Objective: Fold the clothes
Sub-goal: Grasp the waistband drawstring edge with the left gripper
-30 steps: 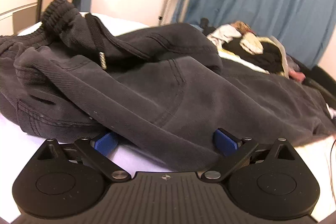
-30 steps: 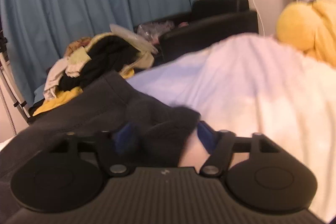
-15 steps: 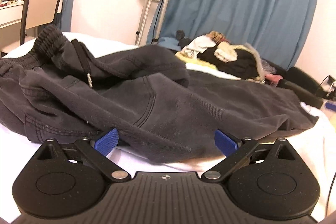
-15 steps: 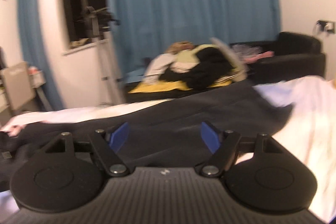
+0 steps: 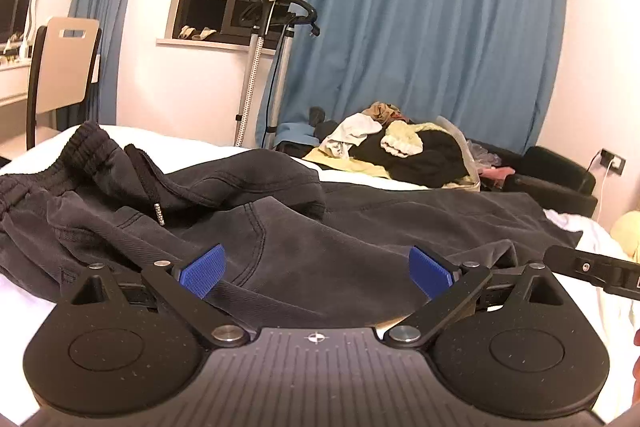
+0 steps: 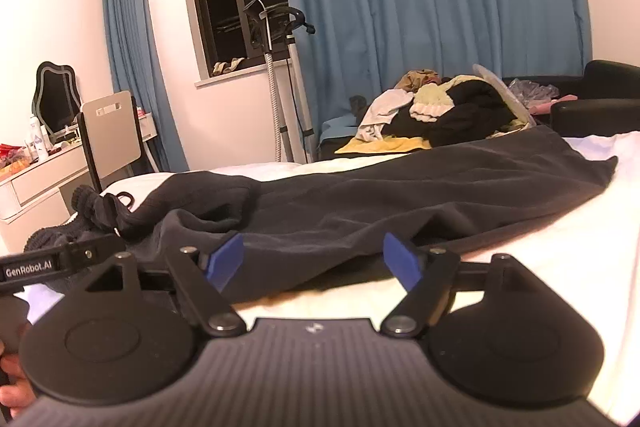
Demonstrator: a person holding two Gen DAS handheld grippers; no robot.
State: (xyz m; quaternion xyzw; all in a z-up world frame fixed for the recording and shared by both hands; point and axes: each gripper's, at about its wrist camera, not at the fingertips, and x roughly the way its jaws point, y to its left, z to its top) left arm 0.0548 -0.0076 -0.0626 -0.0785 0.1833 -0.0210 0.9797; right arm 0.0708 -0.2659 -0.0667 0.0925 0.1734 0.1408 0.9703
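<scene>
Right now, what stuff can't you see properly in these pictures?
- Dark pants: the near edge is hidden behind the left gripper in the left wrist view.
- Right gripper: the left wrist view's right edge cuts it off.
- Bottles on the vanity: too small to read, right wrist view.
- Clothes pile: tangled, so single garments cannot be told apart.

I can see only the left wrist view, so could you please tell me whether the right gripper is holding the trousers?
Observer: No. The right gripper is open, with its blue pads apart and nothing pinched between them.
Operator: Thank you. Where along the trousers is it?
Observer: At the near edge of the dark trousers, partway along the leg. The waistband is to its left and the hem is far to its right.
</scene>
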